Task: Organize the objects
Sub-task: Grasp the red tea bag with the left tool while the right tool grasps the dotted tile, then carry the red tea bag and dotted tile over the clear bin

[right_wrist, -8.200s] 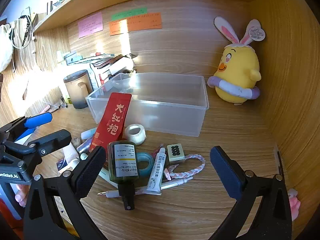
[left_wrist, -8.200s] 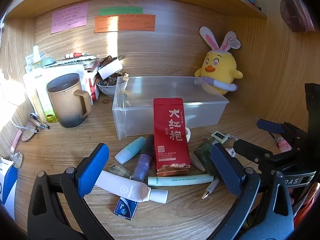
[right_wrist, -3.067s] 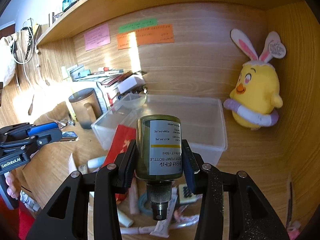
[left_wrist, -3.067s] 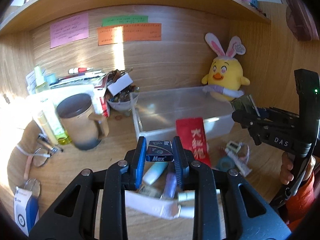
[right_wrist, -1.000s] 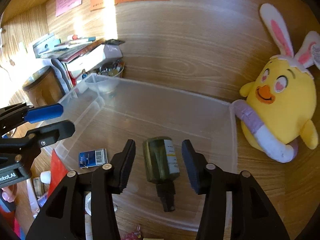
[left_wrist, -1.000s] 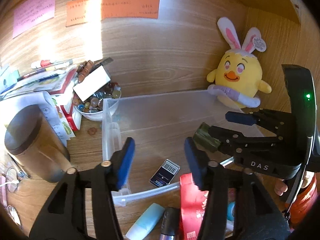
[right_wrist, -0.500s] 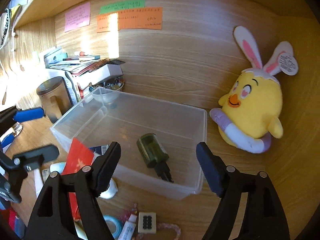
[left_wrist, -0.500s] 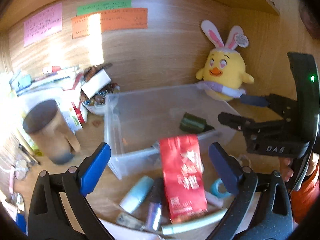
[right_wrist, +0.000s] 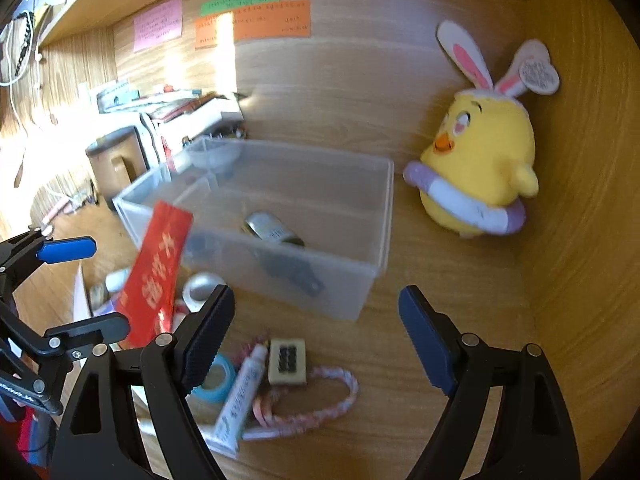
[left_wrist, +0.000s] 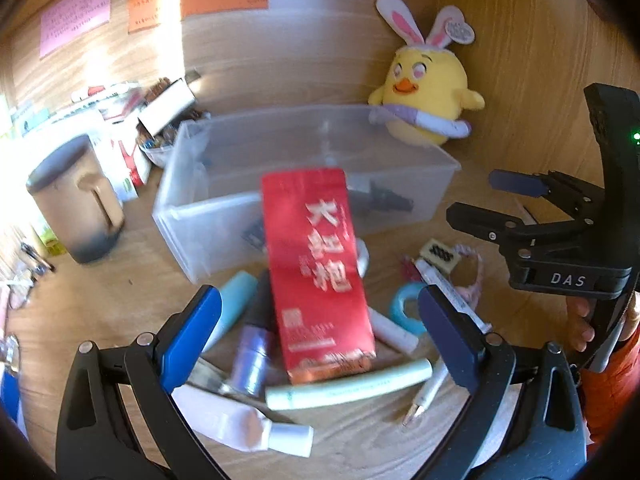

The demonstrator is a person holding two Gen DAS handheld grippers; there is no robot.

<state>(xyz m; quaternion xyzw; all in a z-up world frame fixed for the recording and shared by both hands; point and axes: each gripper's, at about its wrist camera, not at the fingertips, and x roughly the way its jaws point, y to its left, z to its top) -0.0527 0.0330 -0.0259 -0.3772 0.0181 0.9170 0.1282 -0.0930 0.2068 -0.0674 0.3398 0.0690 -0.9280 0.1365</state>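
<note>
The left gripper (left_wrist: 318, 334) has jaws wide apart, the red packet (left_wrist: 320, 268) lying between them toward 12 o'clock. The right gripper (right_wrist: 316, 338) gapes too; the green bottle (right_wrist: 274, 234) lies in the clear bin (right_wrist: 376, 248) at 11 o'clock.

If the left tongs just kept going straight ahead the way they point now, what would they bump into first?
Most likely the red packet: it sits dead centre between the open left tongs, leaning against the clear plastic box. Depth is hard to judge through this lens, so the purple tube lying beside it might be touched too.
</note>
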